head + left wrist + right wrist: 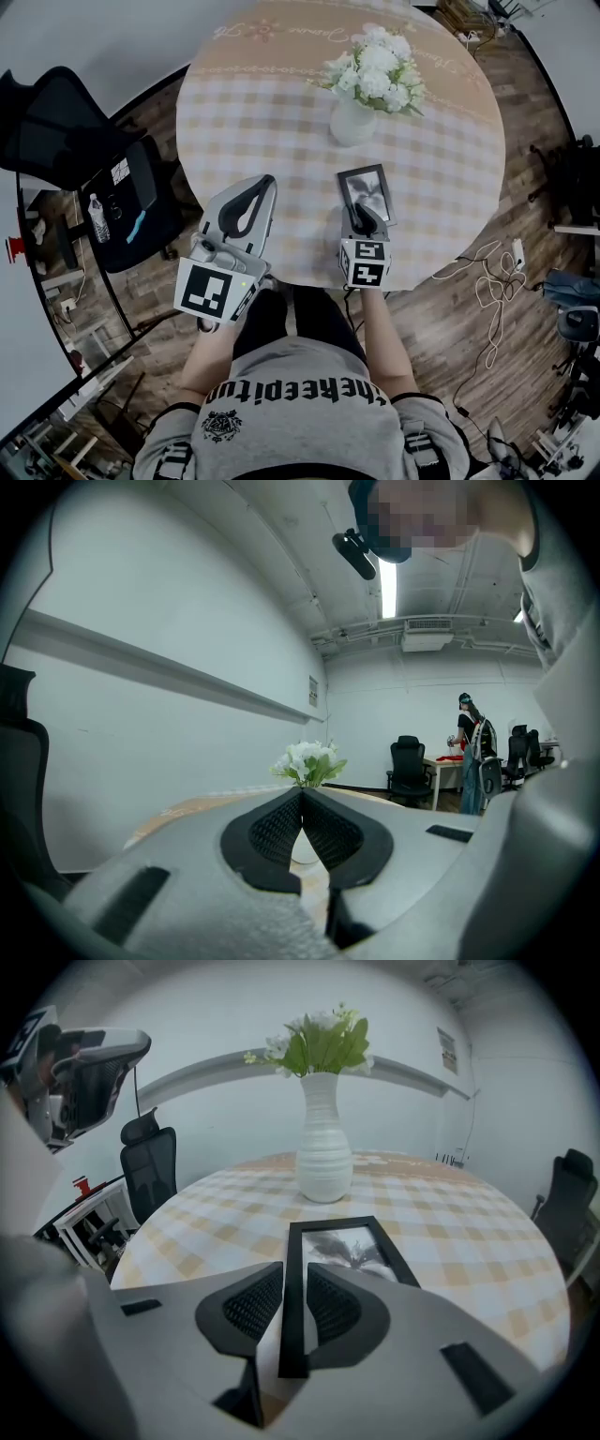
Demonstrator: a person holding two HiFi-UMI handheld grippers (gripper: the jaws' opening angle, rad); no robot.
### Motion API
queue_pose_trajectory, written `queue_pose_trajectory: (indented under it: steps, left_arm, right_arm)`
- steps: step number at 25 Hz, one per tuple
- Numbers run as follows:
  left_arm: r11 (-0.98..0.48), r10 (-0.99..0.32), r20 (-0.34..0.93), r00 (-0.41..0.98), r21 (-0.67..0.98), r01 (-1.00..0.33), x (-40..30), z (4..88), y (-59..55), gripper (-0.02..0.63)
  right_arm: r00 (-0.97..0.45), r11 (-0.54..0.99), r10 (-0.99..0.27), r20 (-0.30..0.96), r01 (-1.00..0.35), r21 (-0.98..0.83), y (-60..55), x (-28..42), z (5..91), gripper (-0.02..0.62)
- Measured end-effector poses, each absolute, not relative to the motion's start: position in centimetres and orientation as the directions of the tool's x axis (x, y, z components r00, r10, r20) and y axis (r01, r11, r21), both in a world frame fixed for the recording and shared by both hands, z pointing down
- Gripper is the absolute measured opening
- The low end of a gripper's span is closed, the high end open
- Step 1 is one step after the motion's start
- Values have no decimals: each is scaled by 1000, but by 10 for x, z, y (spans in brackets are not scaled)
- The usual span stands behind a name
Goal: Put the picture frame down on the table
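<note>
A black picture frame [371, 190] with a grey photo lies low over the near right part of the round checked table [281, 112]. My right gripper [359, 210] is shut on the frame's left bar. In the right gripper view that bar [294, 1288] runs between the two pads of the right gripper [295, 1281], and the photo [354, 1246] lies just beyond. My left gripper [264, 182] hangs over the table's near edge, to the left of the frame. Its tips meet with nothing between them [302, 795].
A white vase of white flowers [356, 117] stands just beyond the frame [323, 1152]. A black office chair [52, 122] and a low black stand [131, 202] are left of the table. Cables [492, 281] lie on the wooden floor at right. A person [472, 752] stands far off.
</note>
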State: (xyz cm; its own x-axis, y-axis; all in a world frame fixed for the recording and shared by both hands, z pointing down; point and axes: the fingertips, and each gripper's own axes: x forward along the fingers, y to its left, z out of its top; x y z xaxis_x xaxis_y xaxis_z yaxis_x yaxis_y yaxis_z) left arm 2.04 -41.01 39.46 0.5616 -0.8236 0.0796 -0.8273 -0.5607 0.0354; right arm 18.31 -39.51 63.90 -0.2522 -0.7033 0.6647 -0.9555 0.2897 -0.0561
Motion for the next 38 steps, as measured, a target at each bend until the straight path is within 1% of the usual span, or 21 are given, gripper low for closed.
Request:
queue_pose_trajectory:
  steps: [2, 3, 4, 6, 10, 25, 38]
  left_arm:
    - [-560, -825, 77, 561, 35, -828, 17, 392, -407, 15]
    - [-562, -824, 74, 562, 34, -827, 15, 391, -406, 15]
    - [-567, -821, 69, 567, 32, -823, 15, 389, -405, 15]
    - [-582, -811, 56, 582, 27, -813, 16, 384, -402, 15]
    - [-610, -791, 35, 610, 23, -792, 18, 376, -392, 15]
    - [-729, -684, -33, 729, 4, -684, 25, 348, -351, 15]
    - [-801, -595, -84, 800, -27, -598, 27, 328, -307, 15]
  right_arm:
    - [-238, 268, -734, 636, -962, -51, -395, 184, 630, 85]
    - [-232, 257, -747, 623, -965, -51, -395, 185, 625, 65]
    - [-227, 247, -758, 611, -968, -54, -395, 186, 620, 23]
    - [-234, 237, -775, 587, -969, -74, -393, 185, 610, 6]
    - [-255, 230, -807, 533, -967, -114, -386, 181, 584, 5]
    - [-210, 172, -930, 301, -974, -150, -348, 173, 465, 5]
    - [-159, 148, -978, 138, -985, -86, -293, 157, 387, 5]
